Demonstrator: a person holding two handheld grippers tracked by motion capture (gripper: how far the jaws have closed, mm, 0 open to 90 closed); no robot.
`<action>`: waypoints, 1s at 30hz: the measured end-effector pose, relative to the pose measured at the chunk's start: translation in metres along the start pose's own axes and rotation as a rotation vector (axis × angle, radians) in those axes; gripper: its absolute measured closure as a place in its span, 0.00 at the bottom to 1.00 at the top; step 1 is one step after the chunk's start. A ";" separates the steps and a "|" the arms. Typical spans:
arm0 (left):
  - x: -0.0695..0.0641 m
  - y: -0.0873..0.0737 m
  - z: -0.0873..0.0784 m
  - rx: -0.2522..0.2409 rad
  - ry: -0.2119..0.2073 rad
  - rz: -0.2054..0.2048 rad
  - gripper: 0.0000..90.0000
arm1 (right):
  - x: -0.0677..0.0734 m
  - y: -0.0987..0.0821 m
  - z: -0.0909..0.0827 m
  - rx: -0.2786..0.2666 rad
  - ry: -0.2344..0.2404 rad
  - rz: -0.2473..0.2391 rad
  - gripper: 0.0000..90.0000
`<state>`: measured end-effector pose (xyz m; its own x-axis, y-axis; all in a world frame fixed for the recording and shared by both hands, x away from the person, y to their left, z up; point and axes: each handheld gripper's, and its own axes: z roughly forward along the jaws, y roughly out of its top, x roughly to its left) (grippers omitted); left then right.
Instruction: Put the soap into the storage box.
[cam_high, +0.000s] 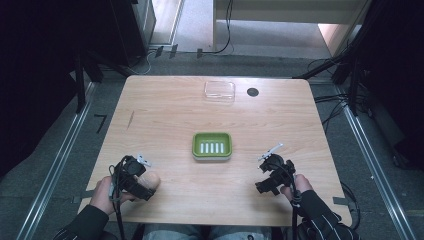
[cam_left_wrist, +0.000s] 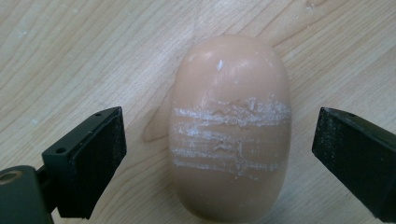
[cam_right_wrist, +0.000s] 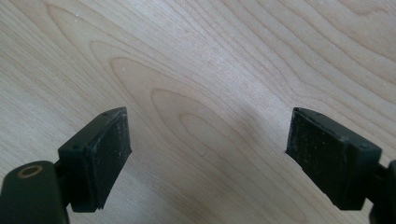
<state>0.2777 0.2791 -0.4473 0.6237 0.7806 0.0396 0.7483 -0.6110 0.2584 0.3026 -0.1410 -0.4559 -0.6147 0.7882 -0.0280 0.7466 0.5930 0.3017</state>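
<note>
A peach-coloured oval soap bar (cam_left_wrist: 229, 135) lies on the wooden table, scored with white scratch lines across its top. My left gripper (cam_left_wrist: 219, 154) is open, one jaw on each side of the bar with a gap on both sides. From above, the soap bar (cam_high: 151, 180) lies at the front left with the left gripper (cam_high: 134, 176) over it. My right gripper (cam_right_wrist: 208, 154) is open above bare wood, nothing between its jaws; in the high view the right gripper (cam_high: 272, 175) is at the front right. A green soap dish (cam_high: 212, 145) with white ribs sits mid-table.
A clear plastic lid or tray (cam_high: 219, 91) rests at the far edge, beside a dark round cable hole (cam_high: 252, 92). The wooden table (cam_high: 170, 110) has a small dark mark on its left side. Cables run over the floor behind and to the right.
</note>
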 end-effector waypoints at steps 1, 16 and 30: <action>0.000 0.000 0.000 0.000 -0.005 0.002 0.06 | 0.000 0.000 0.000 0.000 0.000 0.001 0.16; 0.001 0.000 0.006 0.021 -0.017 0.005 0.24 | 0.000 0.000 0.000 0.000 -0.001 0.002 0.16; -0.002 0.000 0.005 0.023 -0.005 0.044 0.37 | 0.001 0.000 0.000 -0.002 -0.004 -0.003 0.16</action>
<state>0.2772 0.2769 -0.4528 0.6570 0.7525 0.0454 0.7254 -0.6474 0.2339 0.3022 -0.1401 -0.4561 -0.6162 0.7869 -0.0326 0.7441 0.5952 0.3034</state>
